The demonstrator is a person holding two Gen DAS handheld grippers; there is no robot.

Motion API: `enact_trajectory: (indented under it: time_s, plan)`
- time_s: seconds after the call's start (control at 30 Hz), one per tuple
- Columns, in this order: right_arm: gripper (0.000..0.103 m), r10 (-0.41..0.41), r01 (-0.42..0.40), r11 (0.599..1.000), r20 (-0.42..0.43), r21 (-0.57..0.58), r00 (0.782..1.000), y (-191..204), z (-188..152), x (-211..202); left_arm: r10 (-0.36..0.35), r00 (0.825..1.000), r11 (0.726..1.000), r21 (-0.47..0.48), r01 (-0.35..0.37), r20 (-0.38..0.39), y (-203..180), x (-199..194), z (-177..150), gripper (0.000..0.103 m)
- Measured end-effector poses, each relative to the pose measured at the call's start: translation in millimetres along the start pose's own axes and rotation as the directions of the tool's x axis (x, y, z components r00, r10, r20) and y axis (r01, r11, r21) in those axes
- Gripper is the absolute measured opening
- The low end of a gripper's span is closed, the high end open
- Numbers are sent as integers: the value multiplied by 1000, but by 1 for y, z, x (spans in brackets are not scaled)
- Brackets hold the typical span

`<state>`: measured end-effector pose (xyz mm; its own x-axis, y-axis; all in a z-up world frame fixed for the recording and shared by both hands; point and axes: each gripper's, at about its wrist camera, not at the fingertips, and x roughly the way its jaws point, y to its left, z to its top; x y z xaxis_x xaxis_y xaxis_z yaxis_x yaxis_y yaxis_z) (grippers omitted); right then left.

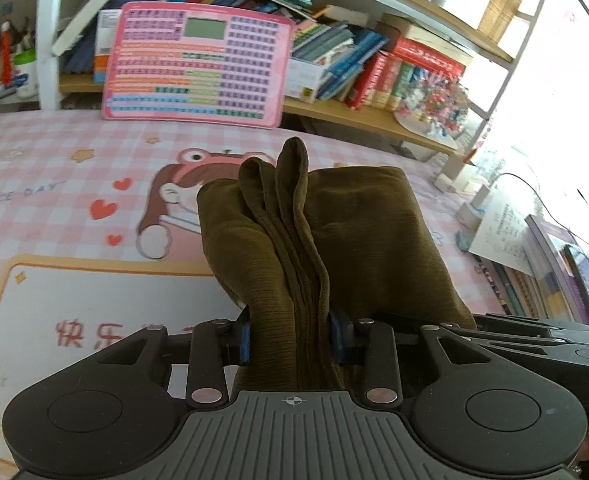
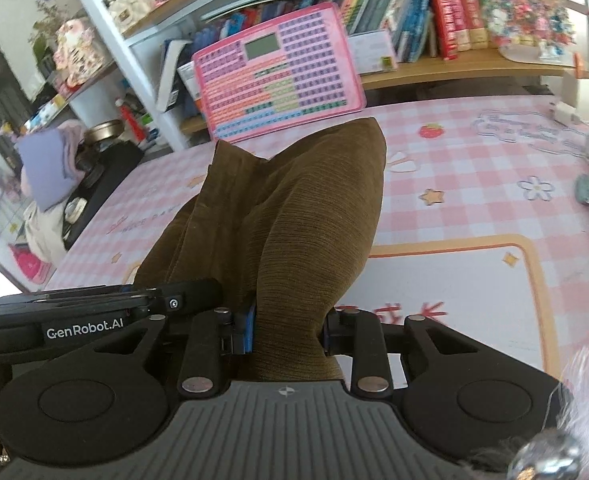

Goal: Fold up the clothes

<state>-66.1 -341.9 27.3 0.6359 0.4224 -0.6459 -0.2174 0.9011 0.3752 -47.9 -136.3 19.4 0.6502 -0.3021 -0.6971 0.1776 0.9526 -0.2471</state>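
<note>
An olive-brown ribbed garment (image 1: pixel 334 232) is bunched in thick folds and held up over the pink checked table mat (image 1: pixel 74 184). My left gripper (image 1: pixel 292 340) is shut on a wad of its layers, which stand up between the blue pads. In the right wrist view the same garment (image 2: pixel 294 216) rises in front of the camera, and my right gripper (image 2: pixel 288 332) is shut on its lower edge. The other gripper (image 2: pixel 94 312) shows close on the left there, side by side with mine. The garment's far end hangs toward the mat.
A pink chart board (image 1: pixel 198 64) leans against the bookshelf (image 1: pixel 374 64) at the back of the table. Stacked books and papers (image 1: pixel 534 256) lie at the right edge. Bags and clutter (image 2: pixel 50 168) sit beyond the table's left end.
</note>
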Motion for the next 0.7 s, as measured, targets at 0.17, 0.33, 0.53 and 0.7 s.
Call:
enact_trajectory:
  time_s: [0.17,0.33,0.53,0.7]
  plan:
    - [27,-12,12,1000,15,19,1000,-6,1,-2,-16,1000,1000,26,16,6,-3,3,5,34]
    - [27,-15,15,1000,23,9,1000,3,7,6,-27,999,999,22,27,21,11,3,11,34]
    - [27,-23,23,1000,34,-12,999,29,19,27,-42,998,999,8,42,37,38,3,25,34]
    - [27,-15,16,999,30,-30,999,60,29,51,-48,998,999,-9,48,50,75,-1,40,34]
